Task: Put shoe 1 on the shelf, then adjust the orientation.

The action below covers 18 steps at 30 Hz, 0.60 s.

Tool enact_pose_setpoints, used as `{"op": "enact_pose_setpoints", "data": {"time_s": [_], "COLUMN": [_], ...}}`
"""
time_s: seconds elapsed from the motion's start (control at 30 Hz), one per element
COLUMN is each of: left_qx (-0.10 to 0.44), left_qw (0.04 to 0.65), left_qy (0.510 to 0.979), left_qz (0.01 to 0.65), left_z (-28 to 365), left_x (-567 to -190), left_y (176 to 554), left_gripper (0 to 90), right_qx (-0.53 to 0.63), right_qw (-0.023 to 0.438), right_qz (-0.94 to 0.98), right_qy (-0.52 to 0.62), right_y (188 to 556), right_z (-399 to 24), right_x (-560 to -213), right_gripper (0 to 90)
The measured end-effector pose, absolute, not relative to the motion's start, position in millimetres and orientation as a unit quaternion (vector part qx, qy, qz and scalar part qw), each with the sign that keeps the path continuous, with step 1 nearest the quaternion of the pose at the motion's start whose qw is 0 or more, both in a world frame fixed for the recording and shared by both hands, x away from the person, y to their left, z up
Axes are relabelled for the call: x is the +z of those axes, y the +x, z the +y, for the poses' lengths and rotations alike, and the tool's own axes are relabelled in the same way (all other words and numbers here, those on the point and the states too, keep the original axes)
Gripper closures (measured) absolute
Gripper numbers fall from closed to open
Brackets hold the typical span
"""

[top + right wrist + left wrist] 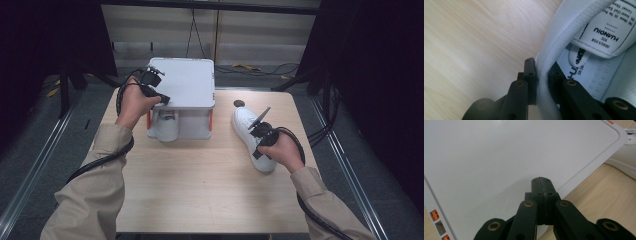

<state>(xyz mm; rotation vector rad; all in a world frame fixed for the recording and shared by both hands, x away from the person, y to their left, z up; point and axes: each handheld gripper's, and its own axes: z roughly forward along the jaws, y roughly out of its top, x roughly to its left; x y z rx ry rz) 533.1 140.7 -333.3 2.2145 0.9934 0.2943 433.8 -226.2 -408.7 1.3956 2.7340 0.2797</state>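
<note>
A white shoe (244, 121) lies on the right of the wooden table (200, 180), toe pointing away. My right gripper (260, 134) is shut on its collar, and the right gripper view shows the padded collar wall (554, 47) pinched between the jaws of this gripper (541, 72). A white box (187, 82) with orange clips stands at the back centre, open at the front. A second white shoe (168, 126) sits inside it. My left gripper (164, 100) is over the box top's front left corner, and its jaws (541, 182) are shut with nothing between them above the white top (499, 157).
A small dark round object (239, 103) lies on the table behind the shoe. Bare wood spreads across the front half of the table. Metal rails (345, 170) run along both sides, with dark curtains and cables beyond.
</note>
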Motion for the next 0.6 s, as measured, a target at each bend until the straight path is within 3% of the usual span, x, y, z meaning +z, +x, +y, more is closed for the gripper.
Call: {"op": "enact_pose_setpoints", "data": {"time_s": [0.3, 0.6], "left_qx": [0.110, 0.111], "left_qw": [0.346, 0.345], "left_qy": [0.848, 0.844], "left_qz": [0.387, 0.395], "left_z": [142, 140], "left_x": [-334, -334], "left_y": [533, 532], "left_gripper": [90.0, 90.0], "right_qx": [0.111, 0.131], "right_qw": [0.019, 0.037], "right_qz": [0.896, 0.910], "right_qy": [0.430, 0.391], "right_y": [408, 381], "right_z": [-220, -198], "right_x": [-381, -361], "right_gripper": [80.1, 80.2]}}
